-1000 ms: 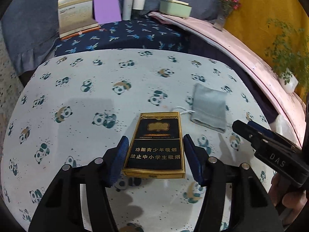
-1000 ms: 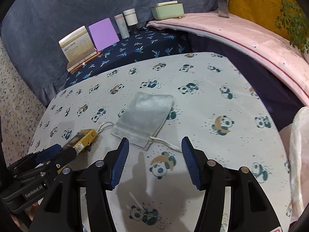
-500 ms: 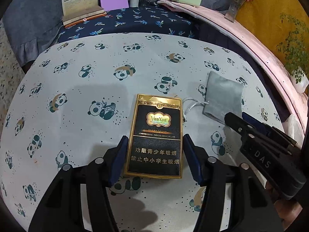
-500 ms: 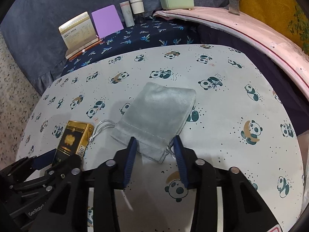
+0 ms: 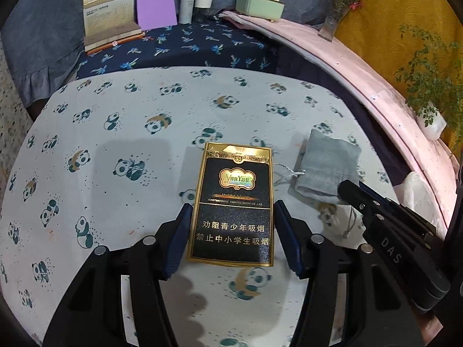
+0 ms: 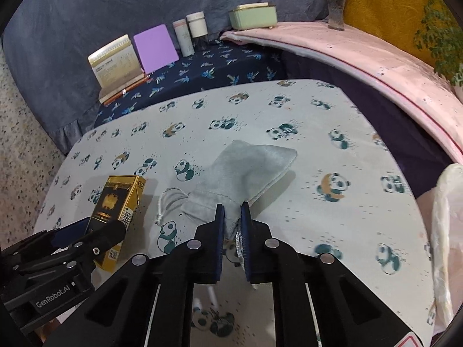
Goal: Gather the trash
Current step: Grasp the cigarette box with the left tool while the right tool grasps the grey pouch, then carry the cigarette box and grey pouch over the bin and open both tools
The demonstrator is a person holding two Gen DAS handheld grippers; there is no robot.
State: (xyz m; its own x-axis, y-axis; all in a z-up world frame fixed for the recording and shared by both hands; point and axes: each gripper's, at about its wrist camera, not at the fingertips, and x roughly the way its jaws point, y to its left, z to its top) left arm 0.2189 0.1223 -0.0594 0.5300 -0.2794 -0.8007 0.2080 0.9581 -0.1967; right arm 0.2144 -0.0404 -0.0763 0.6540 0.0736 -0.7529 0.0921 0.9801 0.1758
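Observation:
A black and gold cigarette pack (image 5: pixel 235 205) sits between the fingers of my left gripper (image 5: pixel 233 219), tilted up off the panda cloth; it also shows in the right wrist view (image 6: pixel 115 208). The blue pads sit at its sides with thin gaps showing, so I cannot tell whether they press it. A grey drawstring pouch (image 6: pixel 246 170) lies on the table, and my right gripper (image 6: pixel 231 217) is shut on its gathered neck. The pouch also shows in the left wrist view (image 5: pixel 327 164), with the right gripper (image 5: pixel 347 190) at its near end.
The table (image 5: pixel 115 133) wears a white panda cloth. Behind it a navy bench holds a booklet (image 5: pixel 108 14), a purple card (image 5: pixel 156 5), two jars (image 5: pixel 196 0) and a green box (image 5: pixel 259 4). A pink ledge (image 6: pixel 376 57) curves along the right, with a white plastic bag (image 6: pixel 445 231) below it.
My right gripper moved forward onto the pouch's neck and closed on it. The cigarette pack has risen and tilted up between my left fingers.

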